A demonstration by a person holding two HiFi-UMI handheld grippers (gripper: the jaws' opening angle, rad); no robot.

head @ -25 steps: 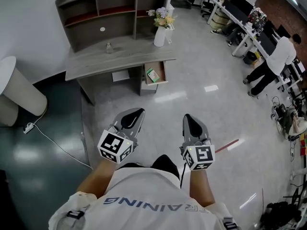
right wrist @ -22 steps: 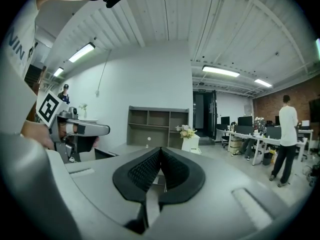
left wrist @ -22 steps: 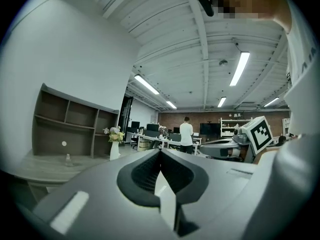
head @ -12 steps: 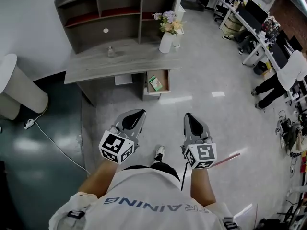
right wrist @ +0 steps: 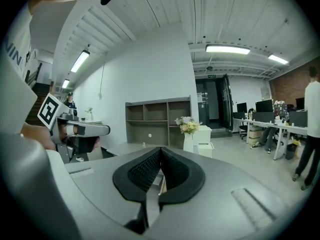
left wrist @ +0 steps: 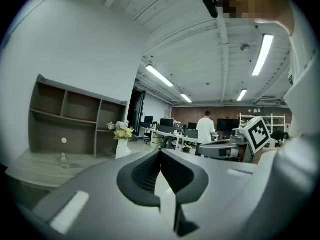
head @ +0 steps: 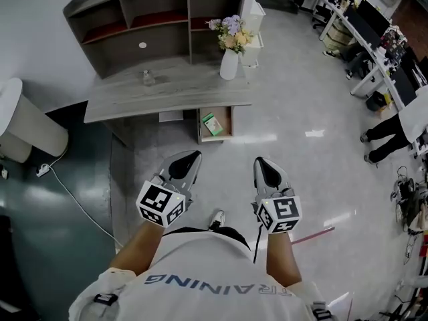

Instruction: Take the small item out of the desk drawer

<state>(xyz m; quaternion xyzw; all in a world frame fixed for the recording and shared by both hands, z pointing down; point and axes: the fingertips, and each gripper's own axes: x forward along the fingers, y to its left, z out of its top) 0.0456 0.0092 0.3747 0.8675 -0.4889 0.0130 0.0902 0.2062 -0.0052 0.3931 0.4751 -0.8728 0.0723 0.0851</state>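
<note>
The grey desk (head: pixel 167 95) stands ahead of me, its drawer (head: pixel 230 122) pulled open under the right end. A small green and white item (head: pixel 212 124) lies inside the drawer. My left gripper (head: pixel 186 164) and right gripper (head: pixel 264 169) are held side by side at waist height over the floor, well short of the drawer. Both are shut with nothing between the jaws. In the left gripper view the left gripper (left wrist: pixel 160 151) points toward the desk top (left wrist: pixel 35 166). In the right gripper view the right gripper (right wrist: pixel 160 149) points at the shelf unit (right wrist: pixel 157 119).
A shelf unit (head: pixel 134 32), a small bottle (head: pixel 147 77) and a white vase of flowers (head: pixel 229 62) are on the desk. A pale round column (head: pixel 27 129) and a floor cable (head: pixel 73 199) lie left. A person (head: pixel 401 129) stands far right near office desks.
I have walked closer to the desk, so the desk and open drawer sit lower and nearer in view. Both grippers keep their pose and stay shut.
</note>
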